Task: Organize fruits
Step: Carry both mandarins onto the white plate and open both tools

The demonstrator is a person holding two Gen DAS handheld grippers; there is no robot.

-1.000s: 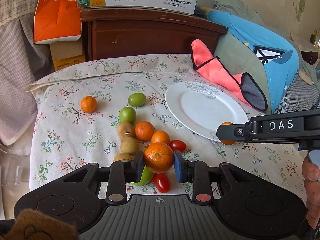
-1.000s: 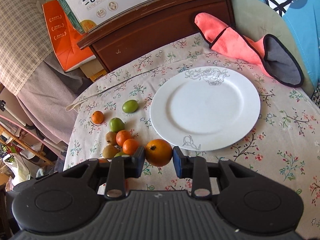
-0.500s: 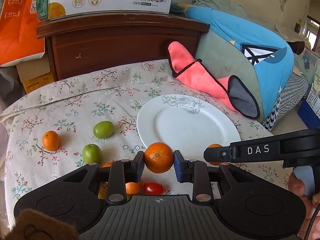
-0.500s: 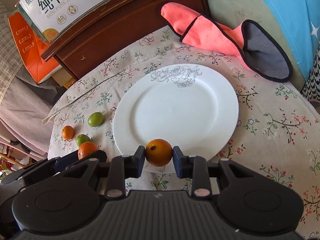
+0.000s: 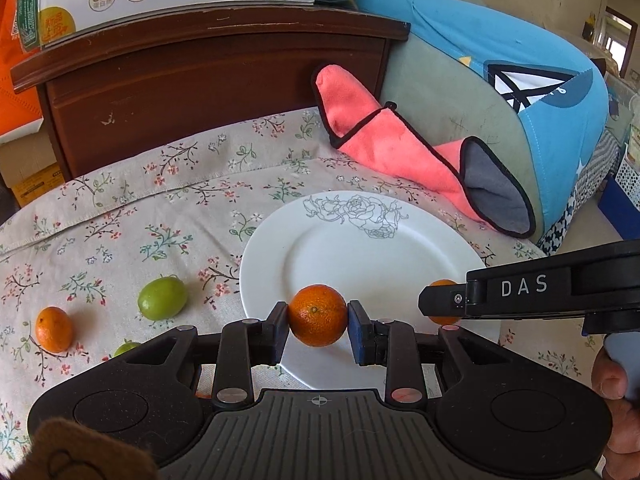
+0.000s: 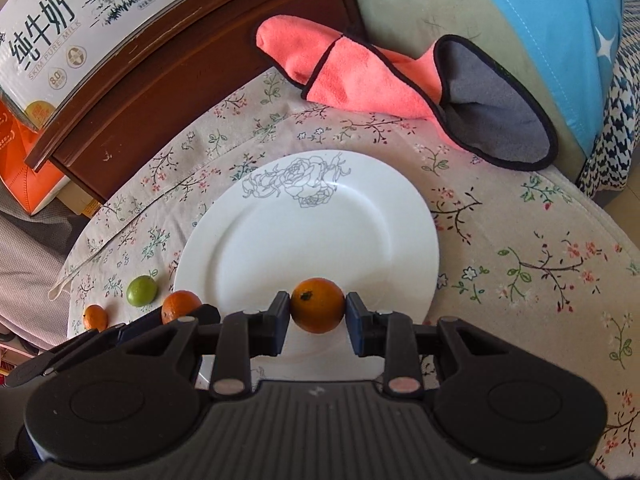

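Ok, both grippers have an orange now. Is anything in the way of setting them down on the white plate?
Nothing visible is. The plate is bare, with no fruit on it. The left gripper is shut on its orange over the plate's near rim, and the right gripper is shut on its orange over the same near part, beside it.

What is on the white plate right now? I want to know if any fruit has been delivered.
The visible plate surface is bare, apart from its rose drawing. The grippers and their oranges cover its near edge, so that part stays unseen.
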